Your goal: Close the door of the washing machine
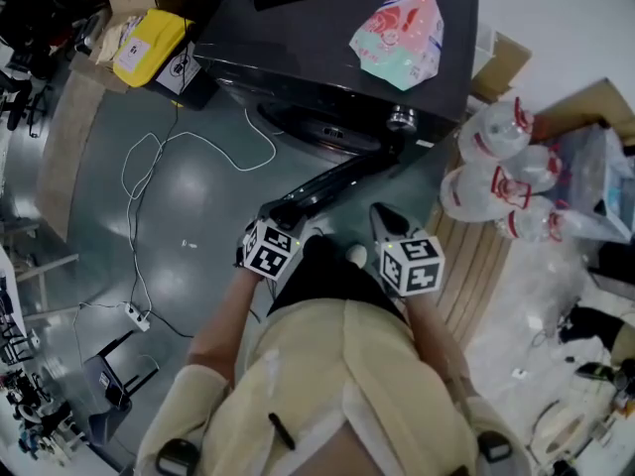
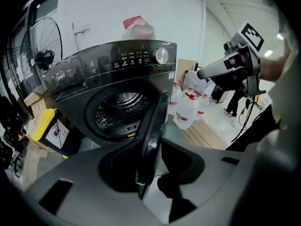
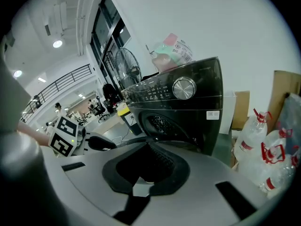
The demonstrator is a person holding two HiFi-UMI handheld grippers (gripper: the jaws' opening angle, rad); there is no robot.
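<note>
The dark front-loading washing machine (image 1: 337, 28) stands ahead of me with its round door (image 1: 332, 181) swung out towards me, so the drum (image 2: 120, 112) shows. My left gripper (image 1: 281, 213) is at the door's free edge. In the left gripper view that edge (image 2: 149, 145) runs between the jaws, and both fingers lie against it. My right gripper (image 1: 383, 218) hangs just right of the door and clear of it. Its jaws (image 3: 146, 166) look shut with nothing in them.
A pink and teal bag (image 1: 402, 33) lies on top of the machine. Several large water bottles (image 1: 501, 181) stand to the right by a wooden pallet (image 1: 481, 256). A yellow box (image 1: 149, 46) sits to the left. A white cable (image 1: 149, 167) and power strip (image 1: 137, 316) lie on the grey floor.
</note>
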